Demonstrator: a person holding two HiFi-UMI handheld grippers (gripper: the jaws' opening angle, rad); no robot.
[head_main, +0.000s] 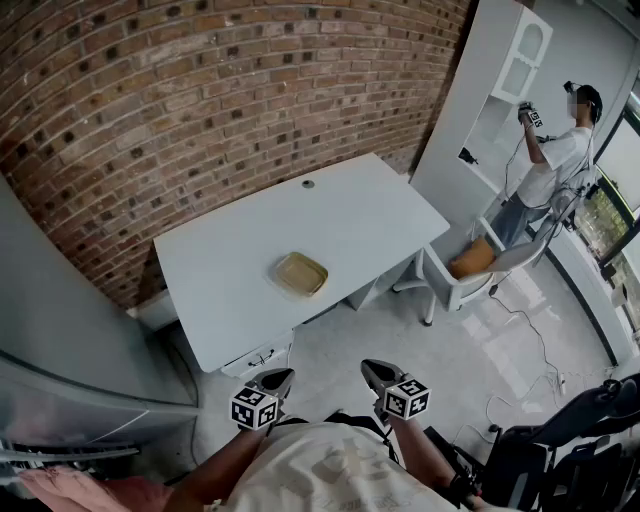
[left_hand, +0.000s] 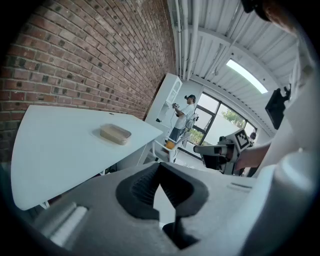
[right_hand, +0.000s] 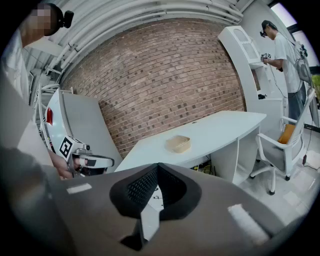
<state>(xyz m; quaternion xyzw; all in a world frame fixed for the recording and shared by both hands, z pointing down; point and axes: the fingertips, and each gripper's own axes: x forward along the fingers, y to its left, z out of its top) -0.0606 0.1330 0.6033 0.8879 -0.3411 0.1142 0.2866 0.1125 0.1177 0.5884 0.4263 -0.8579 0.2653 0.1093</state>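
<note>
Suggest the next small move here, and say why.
Probably carry the left gripper and the right gripper forward toward the tan dish. Both hang close to the person's body, jaws together on nothing, well short of the white table on which the dish lies.

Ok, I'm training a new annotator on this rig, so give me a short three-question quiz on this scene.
1. True or false: the left gripper holds the tray.
2. Where does the tray lie? A) on the chair B) on the table C) on the floor
3. Fill in: the right gripper's jaws are ____.

Key:
1. False. The left gripper is short of the table, shut on nothing.
2. B.
3. Shut, with nothing between them.
</note>
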